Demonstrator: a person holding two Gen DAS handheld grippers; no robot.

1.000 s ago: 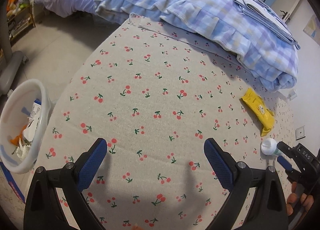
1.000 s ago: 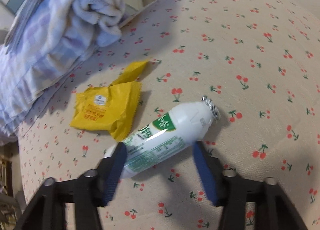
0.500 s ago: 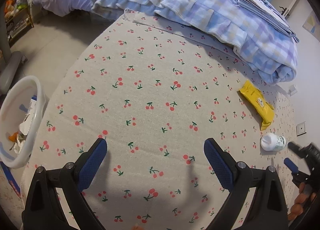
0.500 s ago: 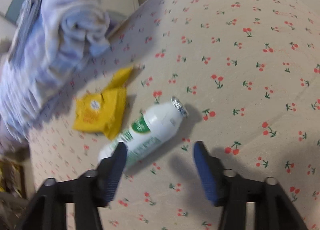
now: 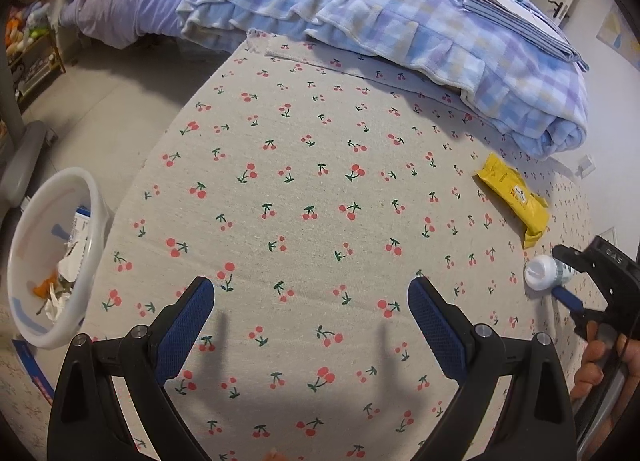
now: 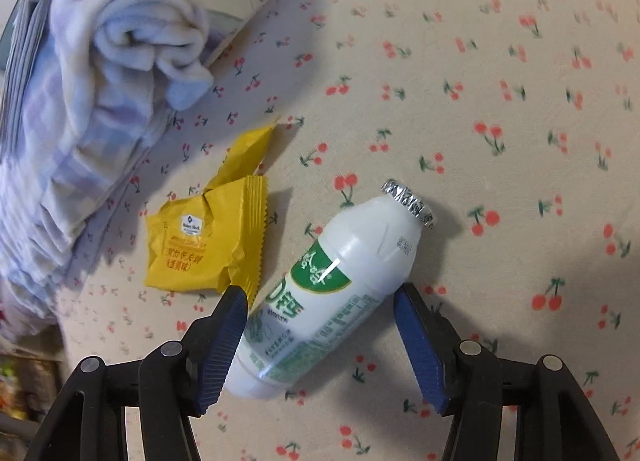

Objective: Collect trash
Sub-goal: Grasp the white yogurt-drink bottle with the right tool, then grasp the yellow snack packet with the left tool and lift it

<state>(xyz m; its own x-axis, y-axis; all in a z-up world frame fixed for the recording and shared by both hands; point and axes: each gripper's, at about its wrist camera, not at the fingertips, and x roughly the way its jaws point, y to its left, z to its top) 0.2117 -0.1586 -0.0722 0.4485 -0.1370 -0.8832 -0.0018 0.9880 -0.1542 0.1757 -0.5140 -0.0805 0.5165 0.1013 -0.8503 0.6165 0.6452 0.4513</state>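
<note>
A cherry-print bed cover (image 5: 320,189) holds a white trash bin (image 5: 52,257) at its left edge and a yellow wrapper (image 6: 208,237). The left gripper (image 5: 310,321) gapes empty. The right gripper (image 6: 320,337) straddles a lying milk bottle (image 6: 328,285), pads apart; the round bottle could roll or squirt out if they close off-centre.

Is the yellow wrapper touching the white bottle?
Apart. The right wrist view shows cherry-print cloth between the yellow wrapper and the white bottle.

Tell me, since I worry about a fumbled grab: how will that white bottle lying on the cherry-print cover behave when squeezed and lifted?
The white bottle lies on its side and is round, so it may roll if nudged. Its glossy plastic could slip between pads. The foil seal looks intact, so it may be full and heavy.
</note>
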